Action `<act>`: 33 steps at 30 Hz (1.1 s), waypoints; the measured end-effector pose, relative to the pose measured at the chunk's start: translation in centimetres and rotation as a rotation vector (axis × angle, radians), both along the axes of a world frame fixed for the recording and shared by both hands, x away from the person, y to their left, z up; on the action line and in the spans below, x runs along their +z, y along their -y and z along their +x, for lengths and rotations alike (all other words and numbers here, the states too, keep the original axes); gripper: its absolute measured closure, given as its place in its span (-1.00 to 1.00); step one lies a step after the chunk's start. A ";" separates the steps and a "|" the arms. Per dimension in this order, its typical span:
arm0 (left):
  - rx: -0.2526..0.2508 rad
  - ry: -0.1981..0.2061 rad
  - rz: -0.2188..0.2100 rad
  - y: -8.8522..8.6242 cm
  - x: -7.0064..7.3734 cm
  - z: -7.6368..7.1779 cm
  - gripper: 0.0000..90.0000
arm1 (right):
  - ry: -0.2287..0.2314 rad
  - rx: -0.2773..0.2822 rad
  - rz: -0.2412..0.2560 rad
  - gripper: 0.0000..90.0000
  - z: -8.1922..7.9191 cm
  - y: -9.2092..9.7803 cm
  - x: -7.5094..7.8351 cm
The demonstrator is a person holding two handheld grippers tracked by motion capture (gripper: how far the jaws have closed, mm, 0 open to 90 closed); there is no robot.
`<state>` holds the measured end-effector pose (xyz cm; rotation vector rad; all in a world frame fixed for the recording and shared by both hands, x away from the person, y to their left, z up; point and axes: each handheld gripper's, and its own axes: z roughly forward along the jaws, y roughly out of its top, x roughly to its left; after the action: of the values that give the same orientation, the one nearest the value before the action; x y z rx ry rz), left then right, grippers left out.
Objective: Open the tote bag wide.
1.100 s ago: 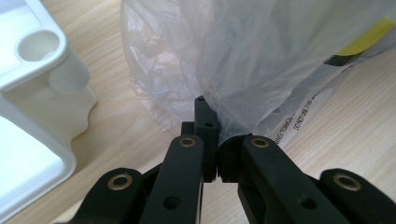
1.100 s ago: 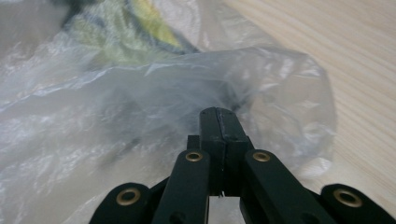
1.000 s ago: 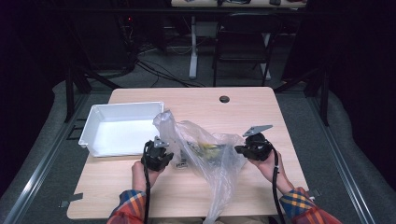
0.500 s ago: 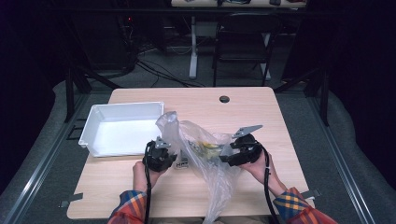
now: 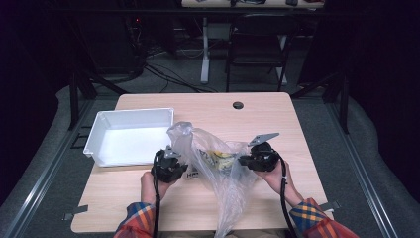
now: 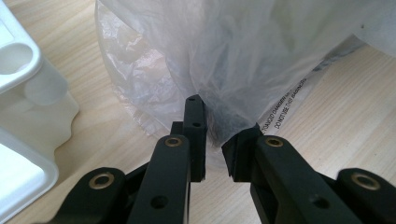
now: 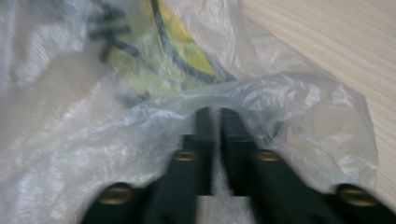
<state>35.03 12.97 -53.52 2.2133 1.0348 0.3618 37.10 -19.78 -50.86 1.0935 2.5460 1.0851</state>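
Two grippers, left (image 6: 212, 135) and right (image 7: 215, 122), pinch the thin clear plastic bag (image 5: 218, 163) with nearly closed fingers; next, pull its mouth open.

Thin glossy plastic bag (image 5: 218, 163) – matt wood table (image 5: 208, 106), smooth plastic tray (image 5: 94, 136)

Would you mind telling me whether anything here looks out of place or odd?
Nothing looks damaged or spilled. The crumpled clear plastic bag trails off the table's near edge, and the white plastic tray slightly overhangs the left edge.
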 end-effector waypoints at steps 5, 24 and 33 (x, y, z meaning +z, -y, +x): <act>-0.039 -0.015 0.022 0.3 0.2 0.0 0.79 | 0.029 0.014 -0.001 -0.85 -0.4 -1.4 0.5; 0.001 -0.016 -0.033 0.5 -0.4 -0.2 0.90 | 0.053 -0.044 -0.099 1.00 0.7 -0.1 -0.7; 0.030 -0.024 -0.009 0.0 -0.5 -0.2 0.99 | 0.121 -0.159 -0.089 1.00 2.0 3.0 -0.1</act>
<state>34.80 12.94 -54.02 2.2012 1.0820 0.3442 39.12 -22.77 -50.94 1.1480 2.3453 0.9583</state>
